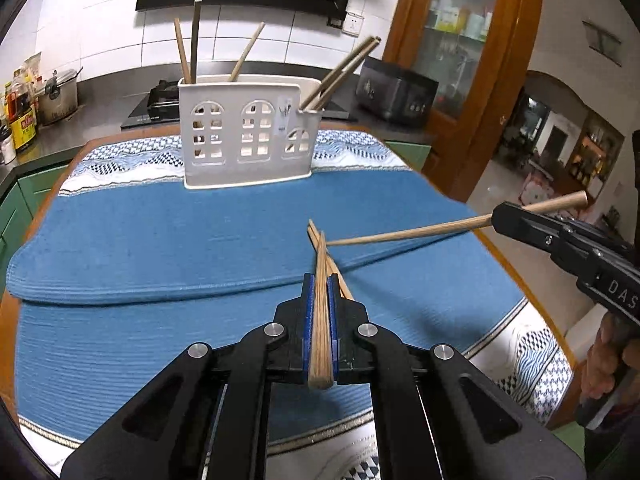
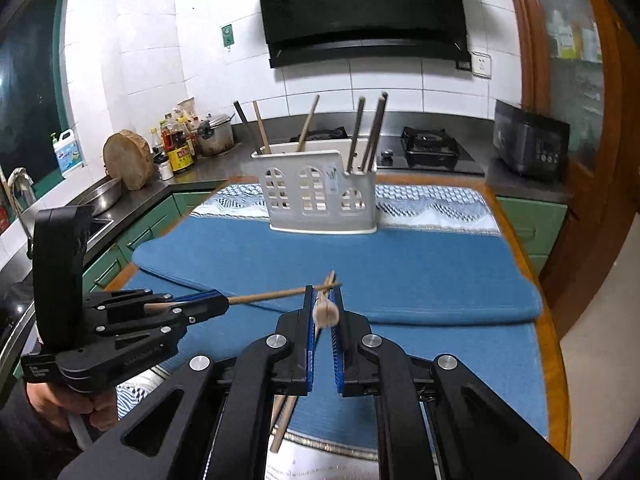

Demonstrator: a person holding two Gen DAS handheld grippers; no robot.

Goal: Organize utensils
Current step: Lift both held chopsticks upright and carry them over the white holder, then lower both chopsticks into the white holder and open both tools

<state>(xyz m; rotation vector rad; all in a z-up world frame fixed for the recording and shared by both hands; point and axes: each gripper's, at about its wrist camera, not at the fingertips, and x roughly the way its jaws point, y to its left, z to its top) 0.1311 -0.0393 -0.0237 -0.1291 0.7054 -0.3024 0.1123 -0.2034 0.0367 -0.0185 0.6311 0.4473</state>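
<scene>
My left jaws point(image 1: 319, 300) are shut tight on a chopstick point(image 1: 320, 312). It is a thin, light brown wooden stick with fine lines along it. Its thick end sits between my blue pads point(image 1: 307, 320), and its thin tip points away from me, over the blue mat point(image 1: 160, 248). More brown sticks point(image 1: 340, 276) show just under it, to the right. I cannot tell if my left jaws hold those too.

My right jaws point(image 2: 324, 300) are shut on a second chopstick point(image 1: 408, 234). It is smooth, pale and round. In the left view it runs from the right jaws across to the tip of my left stick, and the two tips look like they meet there. In the right view I see its round end up close between the blue pads point(image 2: 309, 312), a bit blurry. A hand point(image 2: 72, 404) holds the left tool from below.

Farther back on the tabletop point(image 1: 44, 208) stands a white holder point(image 1: 244, 136) with little window holes. It sits at the far edge of the blue mat. Five sticks point(image 1: 195, 40) stand up in it and lean different ways. Two of them point(image 1: 344, 66) are in the small side cup on the right.
</scene>
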